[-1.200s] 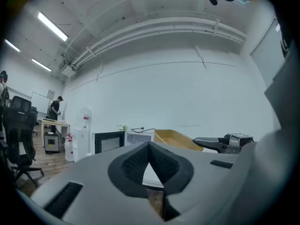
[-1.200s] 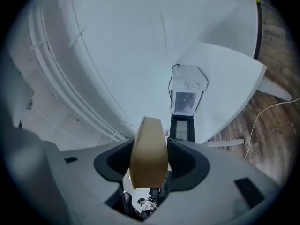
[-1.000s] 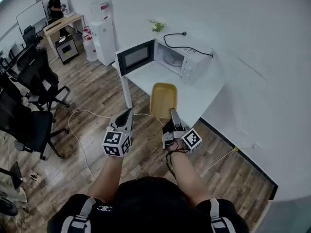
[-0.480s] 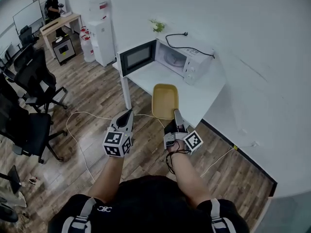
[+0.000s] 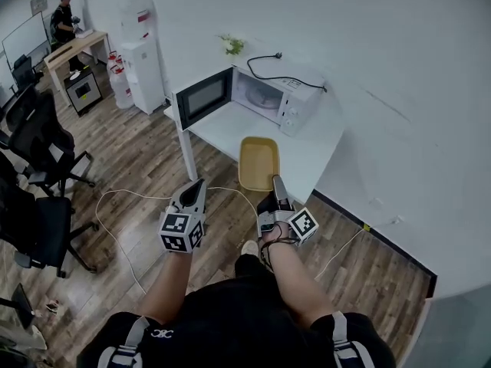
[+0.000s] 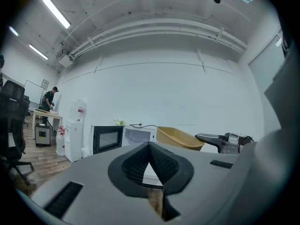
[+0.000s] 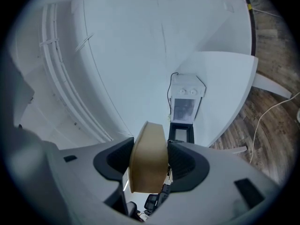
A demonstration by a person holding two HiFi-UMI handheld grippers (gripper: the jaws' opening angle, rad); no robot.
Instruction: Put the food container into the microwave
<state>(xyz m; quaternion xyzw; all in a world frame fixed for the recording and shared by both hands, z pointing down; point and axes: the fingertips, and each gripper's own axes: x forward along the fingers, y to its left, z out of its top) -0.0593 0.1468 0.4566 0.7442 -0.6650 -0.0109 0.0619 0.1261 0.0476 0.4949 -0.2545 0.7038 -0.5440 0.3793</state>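
Observation:
My right gripper point(image 5: 275, 182) is shut on the near rim of a yellow food container point(image 5: 258, 162), held level over the white table's near edge. In the right gripper view the container point(image 7: 149, 156) fills the gap between the pads. The white microwave point(image 5: 265, 97) stands on the table point(image 5: 307, 155) with its door point(image 5: 203, 96) swung open to the left and its cavity showing. My left gripper point(image 5: 195, 192) is shut and empty, held over the floor left of the container. In the left gripper view the container point(image 6: 179, 138) and microwave point(image 6: 123, 137) lie ahead.
A white cable point(image 5: 138, 198) loops over the wooden floor. Black office chairs point(image 5: 34, 152) stand at the left. A water dispenser point(image 5: 140, 60) and a person at a desk point(image 5: 64, 23) are at the far left. A wall runs behind the table.
The view has shifted closer to the table; the microwave and table sit lower left in the frame. Both grippers keep their pose and the container stays in the right gripper.

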